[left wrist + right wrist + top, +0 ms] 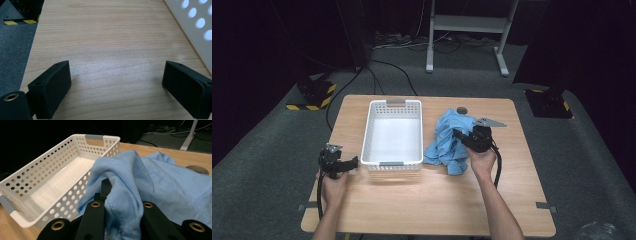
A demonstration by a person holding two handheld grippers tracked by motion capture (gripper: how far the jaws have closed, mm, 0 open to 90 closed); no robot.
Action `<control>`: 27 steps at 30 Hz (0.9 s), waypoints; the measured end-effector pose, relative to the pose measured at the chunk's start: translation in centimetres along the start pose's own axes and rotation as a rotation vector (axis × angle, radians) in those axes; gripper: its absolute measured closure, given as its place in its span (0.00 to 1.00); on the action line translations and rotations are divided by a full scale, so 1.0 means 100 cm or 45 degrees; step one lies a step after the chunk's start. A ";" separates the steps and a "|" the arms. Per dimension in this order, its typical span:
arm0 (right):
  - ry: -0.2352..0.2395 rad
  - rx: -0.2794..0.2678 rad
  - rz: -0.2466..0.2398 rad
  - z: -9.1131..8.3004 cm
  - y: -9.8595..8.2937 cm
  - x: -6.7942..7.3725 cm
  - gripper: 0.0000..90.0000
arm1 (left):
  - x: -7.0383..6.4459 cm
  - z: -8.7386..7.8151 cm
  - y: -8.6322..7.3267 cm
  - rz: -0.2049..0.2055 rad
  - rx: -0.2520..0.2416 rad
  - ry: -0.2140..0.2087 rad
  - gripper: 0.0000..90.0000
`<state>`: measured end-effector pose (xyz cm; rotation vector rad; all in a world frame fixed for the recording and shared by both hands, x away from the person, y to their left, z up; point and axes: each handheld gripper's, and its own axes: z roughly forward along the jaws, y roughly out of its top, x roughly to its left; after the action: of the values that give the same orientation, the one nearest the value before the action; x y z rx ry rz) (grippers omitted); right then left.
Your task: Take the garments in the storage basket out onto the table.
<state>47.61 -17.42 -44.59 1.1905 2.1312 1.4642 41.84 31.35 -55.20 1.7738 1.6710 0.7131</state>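
Observation:
A crumpled light blue cloth (446,141) lies on the wooden table (512,195), just right of a white perforated basket (393,104). My right gripper (460,136) is shut on a fold of the blue cloth (125,195), which bunches up between its two black jaws. The basket (42,187) is empty inside. My left gripper (353,162) hovers at the basket's near left corner, open, with only bare wood (112,65) between its jaws. The basket's wall (197,27) runs along the right of the left gripper view.
A small grey round disc (462,110) sits on the table behind the cloth. A desk frame (467,30) and cables stand on the grey floor beyond. Yellow-black striped blocks (314,95) flank the table's far corners.

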 end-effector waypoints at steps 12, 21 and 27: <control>0.005 0.050 0.010 0.002 -0.011 -0.003 0.90 | 0.000 0.000 0.000 0.000 0.000 0.001 0.10; -0.022 0.129 0.015 0.012 -0.019 -0.003 0.87 | 0.000 0.000 0.000 0.000 0.000 0.000 0.10; -0.033 0.166 0.021 0.015 -0.023 -0.004 0.84 | 0.000 0.000 0.000 -0.001 0.000 0.000 0.10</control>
<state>47.75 -17.04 -47.36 1.2677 2.2338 1.3266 41.84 31.35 -55.20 1.7729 1.6711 0.7129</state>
